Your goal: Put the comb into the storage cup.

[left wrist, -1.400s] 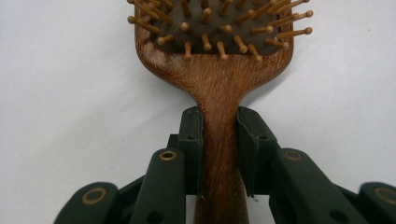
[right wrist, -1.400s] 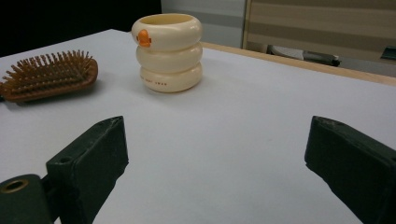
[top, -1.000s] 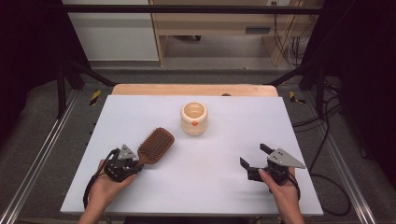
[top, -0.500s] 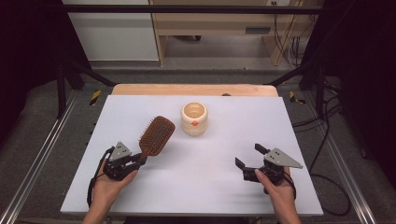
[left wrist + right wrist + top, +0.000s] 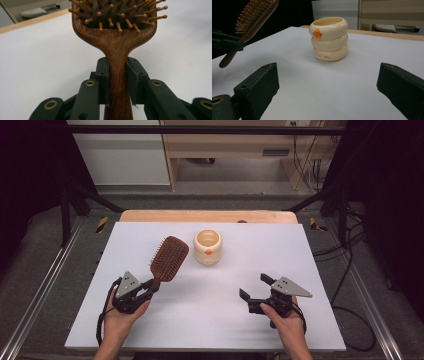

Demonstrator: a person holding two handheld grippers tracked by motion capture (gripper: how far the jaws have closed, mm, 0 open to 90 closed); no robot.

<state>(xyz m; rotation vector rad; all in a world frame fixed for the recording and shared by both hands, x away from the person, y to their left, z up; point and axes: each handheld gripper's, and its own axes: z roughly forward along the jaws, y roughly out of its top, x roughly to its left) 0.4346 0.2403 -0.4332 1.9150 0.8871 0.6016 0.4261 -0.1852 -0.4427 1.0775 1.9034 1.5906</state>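
Hairbrush (image 5: 169, 258) raised since, white table (image 5: 310, 255), dark room

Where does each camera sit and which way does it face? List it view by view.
High view: above the near edge, facing forward and down on the table; forearms, both hands.
Left gripper view: on the left hand-held gripper, along jaws clamping the hairbrush.
Right gripper view: on the right hand-held gripper, jaws open, toward the cream cup.
Shared: hairbrush in all three.
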